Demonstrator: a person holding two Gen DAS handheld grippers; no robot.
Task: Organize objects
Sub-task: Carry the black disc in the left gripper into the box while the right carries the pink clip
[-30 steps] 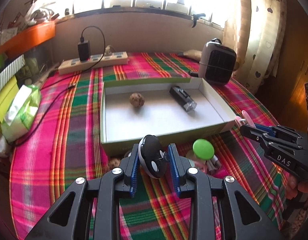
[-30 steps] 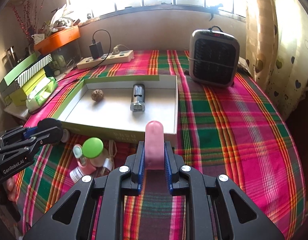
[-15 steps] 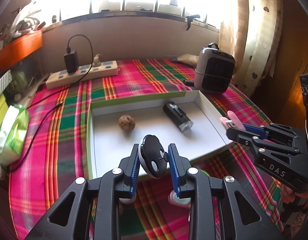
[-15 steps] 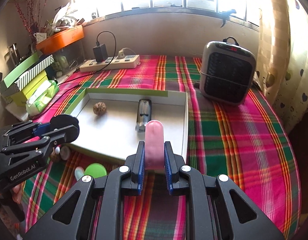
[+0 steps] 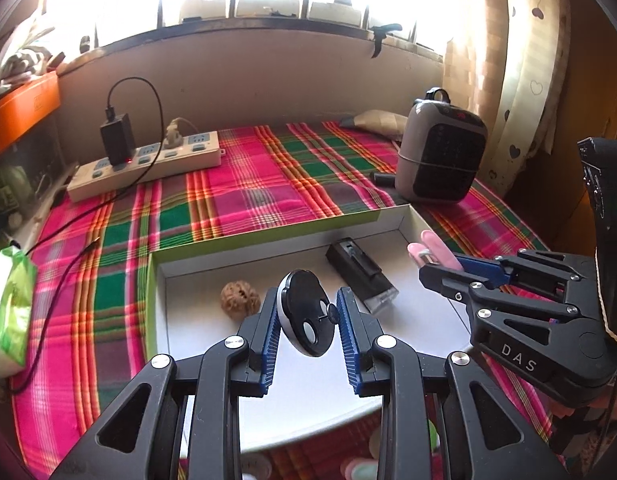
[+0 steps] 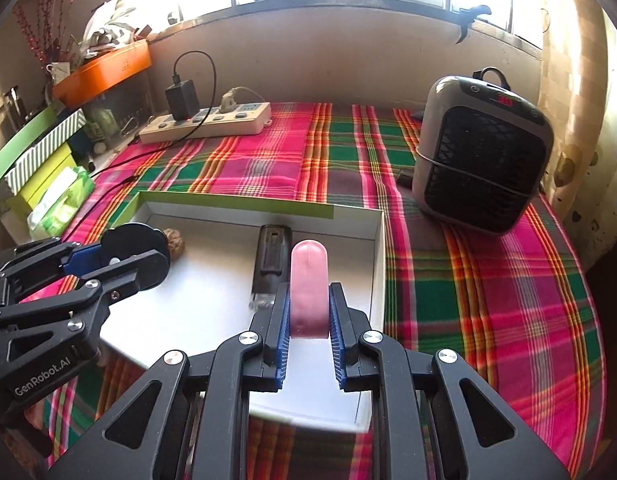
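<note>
Both tools now forward over box [image 5: 268,236], off worktop clutter. Left tool [image 5: 308,316] grips black disc [image 5: 306,314]; right tool [image 6: 308,314] clamps pink tube [image 6: 308,280]. Release into box looks next.

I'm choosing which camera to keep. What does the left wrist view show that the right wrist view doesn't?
Only the left wrist view shows the left gripper from behind, its jaws shut on a black disc, and the beige pouch behind the heater. Only the right wrist view shows the right gripper head-on, clamping the pink tube, and the striped boxes. Both show the white box, walnut, black flashlight and power strip.
</note>
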